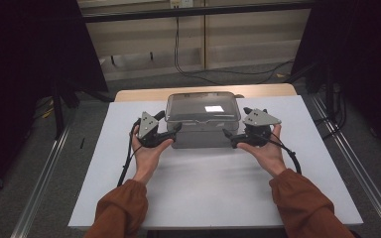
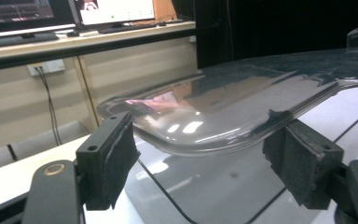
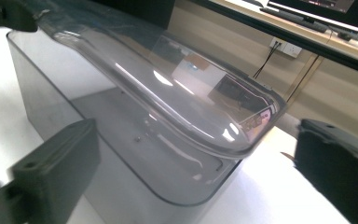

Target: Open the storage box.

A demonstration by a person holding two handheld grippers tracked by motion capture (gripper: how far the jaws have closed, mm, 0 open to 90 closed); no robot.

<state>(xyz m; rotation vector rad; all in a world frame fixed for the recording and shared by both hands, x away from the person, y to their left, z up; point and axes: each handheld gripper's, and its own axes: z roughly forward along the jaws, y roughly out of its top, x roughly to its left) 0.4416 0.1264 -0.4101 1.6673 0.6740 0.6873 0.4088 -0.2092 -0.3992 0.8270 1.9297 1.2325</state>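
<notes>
Grey, see-through plastic makes up the box (image 1: 203, 130) standing at the middle of the white table (image 1: 198, 193), its clear lid (image 1: 203, 107) on top. From the high view, two forearms in rust-brown sleeves come up from the bottom edge, palms turned inward, one hand (image 1: 149, 151) at each end of the box. The left gripper (image 1: 175, 131) points right at the box's left end and the right gripper (image 1: 228, 136) points left at its right end; both sit at about the height of the lid's rim. No writing can be read on the box or the lid. In the left gripper view, the pads (image 2: 109, 158) stand spread, one on each side of a rounded corner of the lid (image 2: 242, 102), which juts toward the camera between them; the right-hand pad lies just under the rim and seems to touch it, the left-hand one is close beside the rim. Monitors on a far desk are too blurred to read. In the right gripper view, the pads (image 3: 60, 168) are wide apart, with the box (image 3: 135, 158) and the lid's corner (image 3: 200, 112) between them, neither pad touching; the left one is blurred.
</notes>
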